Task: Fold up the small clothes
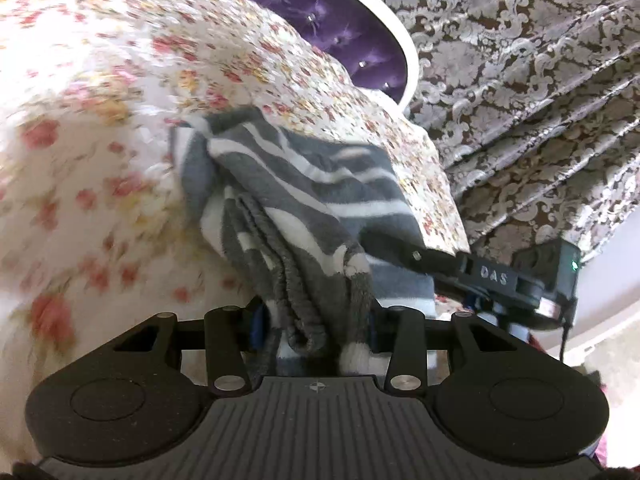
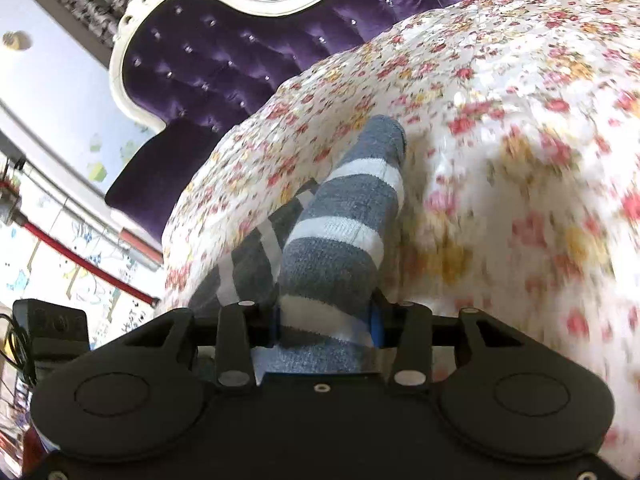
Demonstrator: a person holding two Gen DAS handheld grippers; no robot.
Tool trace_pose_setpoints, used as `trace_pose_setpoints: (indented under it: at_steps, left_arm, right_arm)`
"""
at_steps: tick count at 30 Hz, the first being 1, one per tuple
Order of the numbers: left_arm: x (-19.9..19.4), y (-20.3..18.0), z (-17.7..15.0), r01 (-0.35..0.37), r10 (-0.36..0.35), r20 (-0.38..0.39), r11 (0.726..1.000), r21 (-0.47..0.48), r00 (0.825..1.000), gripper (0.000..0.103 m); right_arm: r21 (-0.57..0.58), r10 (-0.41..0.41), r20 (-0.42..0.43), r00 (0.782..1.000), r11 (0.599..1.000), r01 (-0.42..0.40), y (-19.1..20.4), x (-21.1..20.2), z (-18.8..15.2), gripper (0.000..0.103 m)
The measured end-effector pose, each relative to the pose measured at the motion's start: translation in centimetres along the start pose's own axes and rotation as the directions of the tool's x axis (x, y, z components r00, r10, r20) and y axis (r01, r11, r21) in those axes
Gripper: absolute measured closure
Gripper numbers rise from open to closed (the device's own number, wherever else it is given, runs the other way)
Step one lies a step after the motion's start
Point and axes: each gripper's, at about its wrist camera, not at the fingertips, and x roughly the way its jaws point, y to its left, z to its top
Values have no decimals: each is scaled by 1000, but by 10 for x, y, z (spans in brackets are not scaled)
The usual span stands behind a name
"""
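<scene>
striped sock (image 1: 304, 196) pinched in both jaws, carried mid-fold over bed (image 1: 100, 100); next: lay flat toward 12 o'clock, release.

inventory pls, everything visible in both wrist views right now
striped garment: one, grey and white, lifted over the bedspread, held at both ends
bedspread: one, white with red and yellow flowers, covering the bed
headboard: one, purple tufted with a white frame, behind the bed
curtain: one, brown and silver pattern, beside the bed
left gripper: one, black, shut on the bunched end of the striped garment
right gripper: one, black, blue pads, shut on the other end; also seen in the left view
</scene>
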Motion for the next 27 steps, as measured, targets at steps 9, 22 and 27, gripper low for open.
trace_pose_setpoints:
  at_steps: [9, 22, 27]
  left_arm:
    - [-9, -4, -29, -186, 176, 98, 977, 100, 980, 51]
    - [-37, -40, -64, -407, 324, 312, 877, 254, 893, 29]
    - [-38, -63, -55, -469, 349, 385, 836, 283, 854, 17]
  right_arm:
    - [-119, -200, 104, 974, 970, 212, 9, -15, -27, 27]
    - [-136, -235, 218, 947, 954, 268, 15, -41, -49, 15]
    - [-174, -270, 316, 909, 926, 335, 28, -48, -43, 0]
